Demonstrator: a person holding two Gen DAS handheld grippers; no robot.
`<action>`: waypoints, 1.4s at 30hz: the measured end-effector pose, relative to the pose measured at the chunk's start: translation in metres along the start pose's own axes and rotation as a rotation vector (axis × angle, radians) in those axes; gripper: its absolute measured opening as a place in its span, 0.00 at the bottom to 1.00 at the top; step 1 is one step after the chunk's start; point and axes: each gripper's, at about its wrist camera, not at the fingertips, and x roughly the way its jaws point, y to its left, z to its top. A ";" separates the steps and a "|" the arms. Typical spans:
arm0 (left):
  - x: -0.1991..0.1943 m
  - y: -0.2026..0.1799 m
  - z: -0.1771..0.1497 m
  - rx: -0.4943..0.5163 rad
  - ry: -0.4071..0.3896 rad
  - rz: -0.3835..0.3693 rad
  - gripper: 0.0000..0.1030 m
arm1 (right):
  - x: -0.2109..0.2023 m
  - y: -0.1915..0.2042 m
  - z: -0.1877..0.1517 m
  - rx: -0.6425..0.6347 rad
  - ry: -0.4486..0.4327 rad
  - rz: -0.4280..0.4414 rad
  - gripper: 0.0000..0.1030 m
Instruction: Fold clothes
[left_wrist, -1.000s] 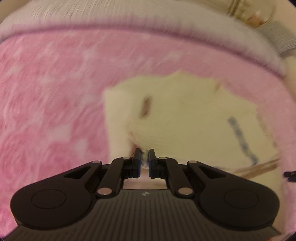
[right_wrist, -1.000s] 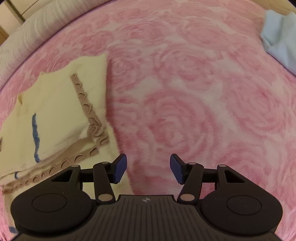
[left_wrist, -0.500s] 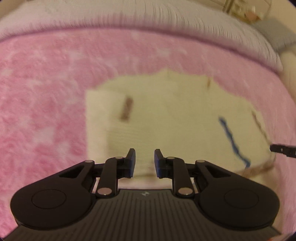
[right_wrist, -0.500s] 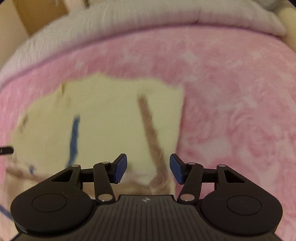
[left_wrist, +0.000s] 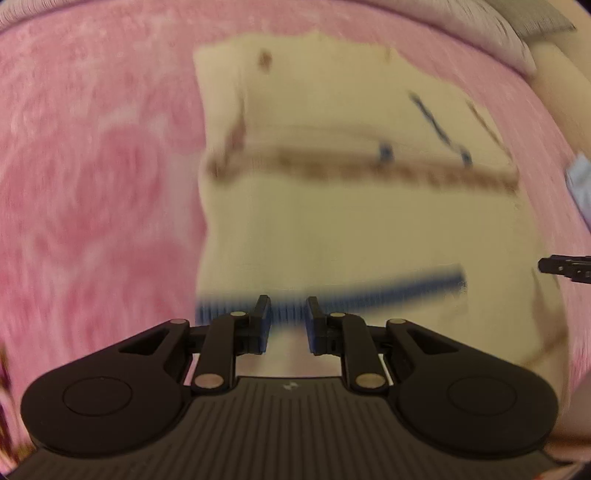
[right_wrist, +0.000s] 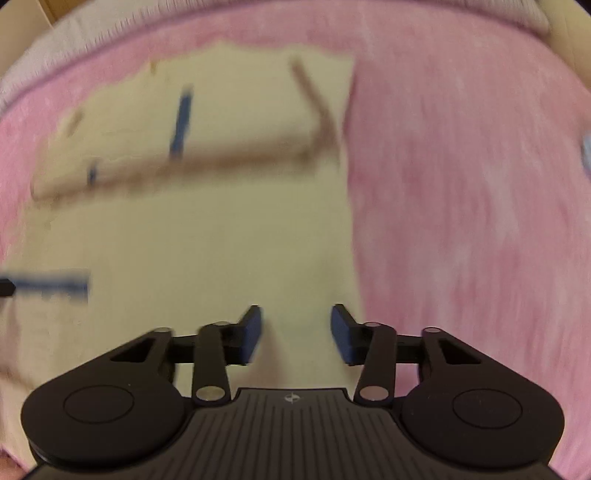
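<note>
Left wrist view, left hand-held gripper (left_wrist: 287, 320) angled steeply down over cream garment (left_wrist: 351, 221), jaws narrowly apart, empty.

I'm looking down on a pink blanket (left_wrist: 96, 192) with a rose pattern, spreading right across the bed. A grey-white ribbed cover (right_wrist: 74, 33) is showing along its far edge. Something pale blue (left_wrist: 580, 184) is lying at the right, blurred.

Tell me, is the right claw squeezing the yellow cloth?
No, the right claw is open above the yellow cloth, with nothing pinched between its blue pads.
</note>
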 end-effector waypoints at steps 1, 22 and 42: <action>-0.002 0.002 -0.013 0.005 0.020 -0.015 0.15 | -0.001 0.002 -0.017 0.010 0.019 -0.022 0.42; -0.200 -0.046 -0.048 0.024 -0.026 0.013 0.31 | -0.205 0.073 -0.076 0.173 -0.072 -0.035 0.70; -0.296 -0.208 -0.148 0.003 -0.178 0.198 0.61 | -0.305 0.025 -0.174 0.055 -0.152 -0.053 0.86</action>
